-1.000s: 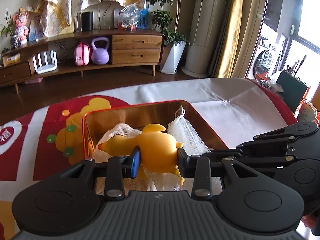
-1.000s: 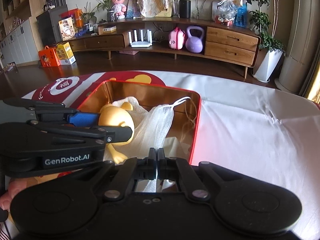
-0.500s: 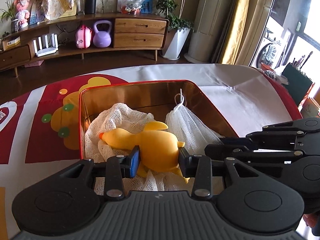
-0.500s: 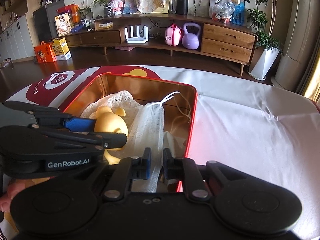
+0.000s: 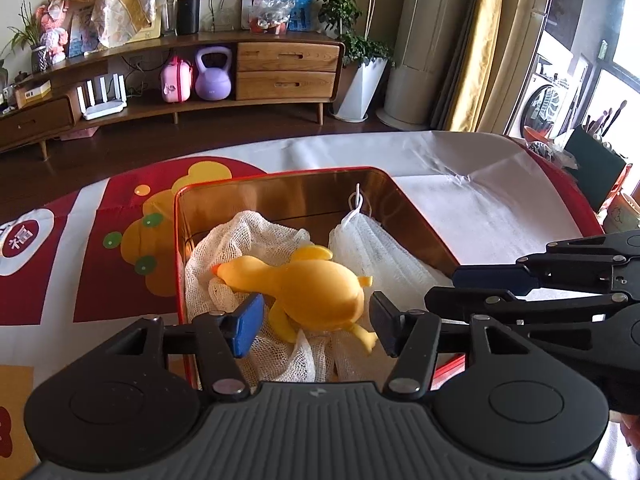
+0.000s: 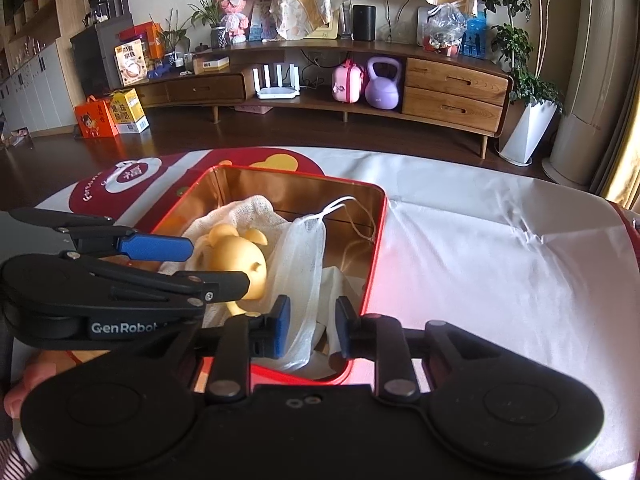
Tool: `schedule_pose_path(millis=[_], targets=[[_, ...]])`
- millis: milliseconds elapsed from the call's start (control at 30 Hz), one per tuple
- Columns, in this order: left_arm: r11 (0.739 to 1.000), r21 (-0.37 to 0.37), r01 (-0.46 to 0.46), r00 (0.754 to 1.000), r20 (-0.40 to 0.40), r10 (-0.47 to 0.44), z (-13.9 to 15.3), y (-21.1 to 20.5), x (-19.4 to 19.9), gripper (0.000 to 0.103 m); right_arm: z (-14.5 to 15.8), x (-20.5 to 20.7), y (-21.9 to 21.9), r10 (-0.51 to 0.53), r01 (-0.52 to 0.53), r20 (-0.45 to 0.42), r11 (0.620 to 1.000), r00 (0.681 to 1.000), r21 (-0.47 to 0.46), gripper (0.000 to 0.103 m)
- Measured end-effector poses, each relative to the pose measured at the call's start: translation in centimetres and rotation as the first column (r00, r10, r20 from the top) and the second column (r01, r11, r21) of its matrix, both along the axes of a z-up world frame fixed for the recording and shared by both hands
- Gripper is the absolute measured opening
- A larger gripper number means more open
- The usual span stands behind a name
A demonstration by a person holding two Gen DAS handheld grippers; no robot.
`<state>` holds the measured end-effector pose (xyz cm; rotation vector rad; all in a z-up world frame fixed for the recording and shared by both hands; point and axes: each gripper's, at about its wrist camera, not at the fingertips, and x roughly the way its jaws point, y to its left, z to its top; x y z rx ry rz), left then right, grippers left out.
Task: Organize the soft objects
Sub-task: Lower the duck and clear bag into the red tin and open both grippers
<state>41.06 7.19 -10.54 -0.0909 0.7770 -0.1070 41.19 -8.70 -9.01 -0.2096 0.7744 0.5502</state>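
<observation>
the left gripper (image 5: pixel 316 322) is hovering at the near edge of the red tin box (image 5: pixel 416 216) with its fingers spread and grasping nothing, the yellow rubber duck (image 5: pixel 316 286) lying in the gap just beyond the blue pads, not visibly touched by either one. the duck is resting on its side inside the tin, on top of a bunched white gauze cloth (image 5: pixel 248 232); its long axis is running across the tin from the tail near the right pad to the beak pointing toward the tin's left wall, so the fingers are straddling the fat body rather than the neck. the right gripper (image 6: pixel 309 326) is sitting at the tin's near rim too, fingers parted and released, with the white mesh bag (image 6: pixel 306 252) hanging loosely between them; whether the left pad is brushing the mesh is hard to tell. the mesh bag is lying in the right half of the tin, beside the duck, its drawstring loop reaching toward the far wall. the left gripper is judged the nearer one to the duck, the right one to the bag. the tin's floor under the cloths is hidden, and the near rim is cut off by the gripper bodies in both views.
</observation>
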Motion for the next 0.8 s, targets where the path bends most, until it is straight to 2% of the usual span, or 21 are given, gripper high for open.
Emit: schedule_pose_path(millis=[267,667,800], targets=[[1.0,0.023,-0.007,0.999,0.041,0.006,2.2,-0.3,-2.2,0.058,1.9,-2.1,-0.5,0.008,-0.008,0.018,1.0,1.0,0.011,0.033],[0.999,0.041,-0.021,0.992,0.122,0.016,7.7,-1.1,-7.0,0.058,6.8,-6.4,-1.6,0.017,-0.02,0.078,0.999,0.997,0.041,0.047],[0.999,0.043,-0.03,0.99,0.136,0.024,9.2,-1.4,-8.8,0.058,8.2,-8.1,-2.0,0.021,-0.026,0.093,0.998,0.995,0.056,0.049]])
